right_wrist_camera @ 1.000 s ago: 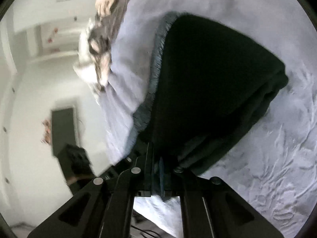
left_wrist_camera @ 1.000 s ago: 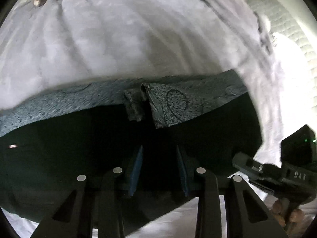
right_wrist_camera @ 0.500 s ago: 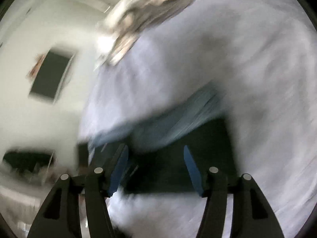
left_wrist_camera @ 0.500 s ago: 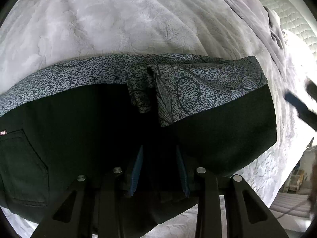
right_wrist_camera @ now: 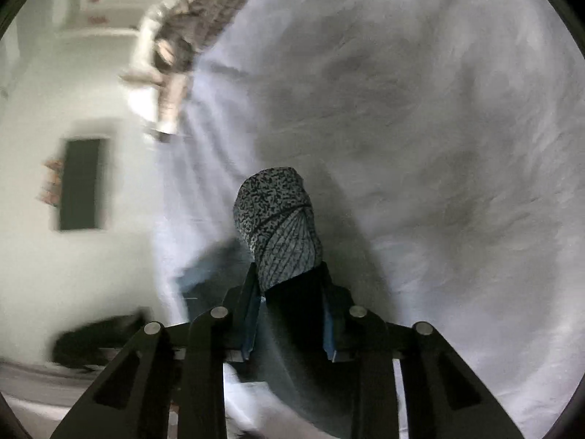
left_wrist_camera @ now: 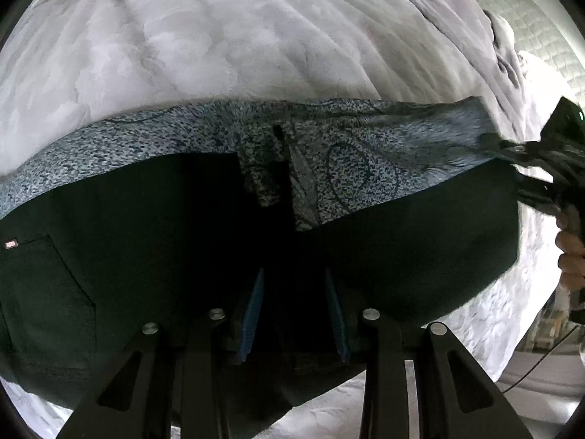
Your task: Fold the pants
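The dark pants lie on a pale grey bedspread, their waistband turned out to show a blue-grey patterned lining. My left gripper sits over the dark cloth with its blue pads apart; the cloth between them is too dark to tell if it is held. My right gripper has a bunched corner of the patterned waistband between its pads. In the left wrist view the right gripper is at the waistband's right end.
A striped and plaid bundle of fabric lies at the far edge of the bed. A quilted white pillow is at the back right. A white wall with a dark panel is beyond the bed's edge.
My right gripper opened, swung away, then came back onto the waistband's right corner. The left gripper has stayed over the pants, and the waistband lies flatter and wider.
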